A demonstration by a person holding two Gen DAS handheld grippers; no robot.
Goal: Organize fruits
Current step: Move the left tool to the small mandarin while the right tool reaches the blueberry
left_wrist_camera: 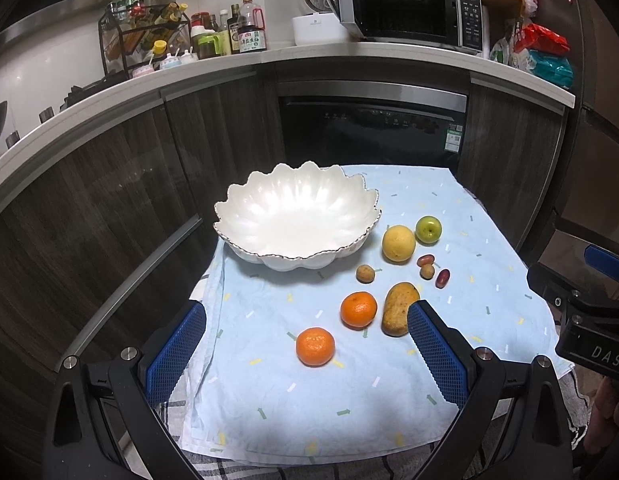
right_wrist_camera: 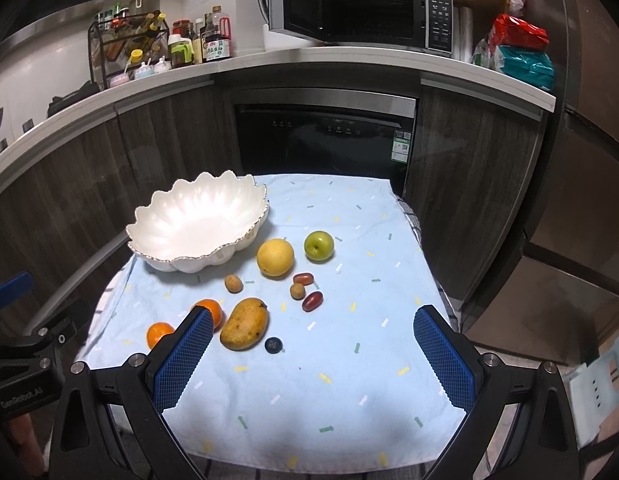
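**Fruits: none yet in the bowl**

Fruits lay loose on the cloth ahead of both claws; the white bowl beyond them held nothing. The left gripper and right gripper were spread wide, gripping nothing. A tangerine sat between the left fingers. By this evidence, every fruit remained to be moved.
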